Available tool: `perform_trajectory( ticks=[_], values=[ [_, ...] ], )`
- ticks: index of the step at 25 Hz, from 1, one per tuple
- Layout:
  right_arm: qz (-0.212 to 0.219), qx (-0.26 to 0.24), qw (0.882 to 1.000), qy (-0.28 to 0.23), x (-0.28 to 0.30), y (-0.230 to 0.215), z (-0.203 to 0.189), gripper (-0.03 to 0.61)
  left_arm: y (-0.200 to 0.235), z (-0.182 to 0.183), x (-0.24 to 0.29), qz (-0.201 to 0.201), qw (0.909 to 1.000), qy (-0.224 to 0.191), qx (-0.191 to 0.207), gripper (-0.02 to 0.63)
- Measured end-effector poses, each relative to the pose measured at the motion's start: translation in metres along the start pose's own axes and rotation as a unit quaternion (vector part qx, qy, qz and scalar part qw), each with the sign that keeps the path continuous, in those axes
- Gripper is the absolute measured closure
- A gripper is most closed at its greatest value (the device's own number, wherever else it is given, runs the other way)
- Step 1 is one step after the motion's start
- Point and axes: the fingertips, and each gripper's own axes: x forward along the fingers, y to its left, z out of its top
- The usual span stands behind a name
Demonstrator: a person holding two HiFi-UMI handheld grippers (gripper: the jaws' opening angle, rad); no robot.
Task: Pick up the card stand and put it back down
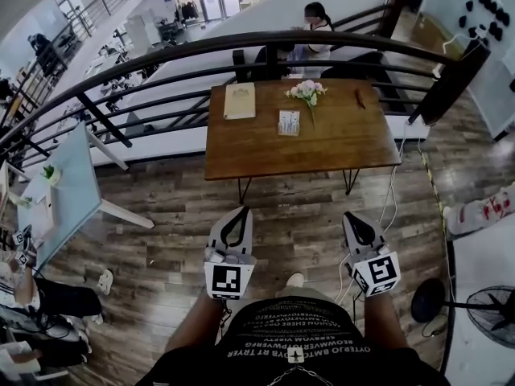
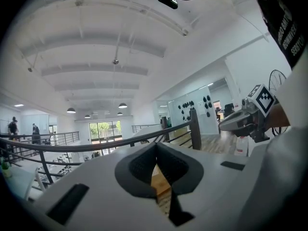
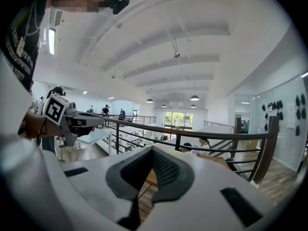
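Note:
The card stand (image 1: 289, 122), small and white, is upright near the middle of the wooden table (image 1: 338, 147). Beside it are pink flowers (image 1: 306, 92) and a tan book (image 1: 240, 100). My left gripper (image 1: 235, 230) and right gripper (image 1: 360, 230) hang over the wooden floor, well short of the table's near edge. Both point toward the table. In the left gripper view the left gripper (image 2: 155, 150) is shut and empty. The right gripper (image 3: 153, 152) is likewise shut on nothing in its own view. A strip of the table (image 2: 161, 184) shows below the left jaws.
A black railing (image 1: 241, 47) runs behind the table, and a person (image 1: 316, 26) sits beyond it. A light blue table (image 1: 68, 191) stands at the left. At the right are a white surface (image 1: 483, 272) and a floor fan (image 1: 491, 316). Cables (image 1: 392, 191) trail by the table's right legs.

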Motion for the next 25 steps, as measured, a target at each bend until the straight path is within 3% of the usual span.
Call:
perform_trajectory(
  ticks=[10, 21, 25],
  values=[
    [0.016, 0.006, 1.0, -0.004, 0.011, -0.065, 0.004, 0.565, -0.029, 0.018, 0.045, 0.014, 0.9999, 0.0, 0.006, 0.591],
    [0.029, 0.012, 0.999, -0.012, 0.011, -0.081, -0.001, 0.565, -0.039, 0.017, 0.048, 0.026, 0.9995, 0.016, 0.006, 0.591],
    [0.038, 0.044, 0.998, -0.019, 0.015, -0.082, 0.0, 0.565, -0.04, 0.012, 0.051, 0.021, 0.9994, 0.024, 0.011, 0.591]
  ],
)
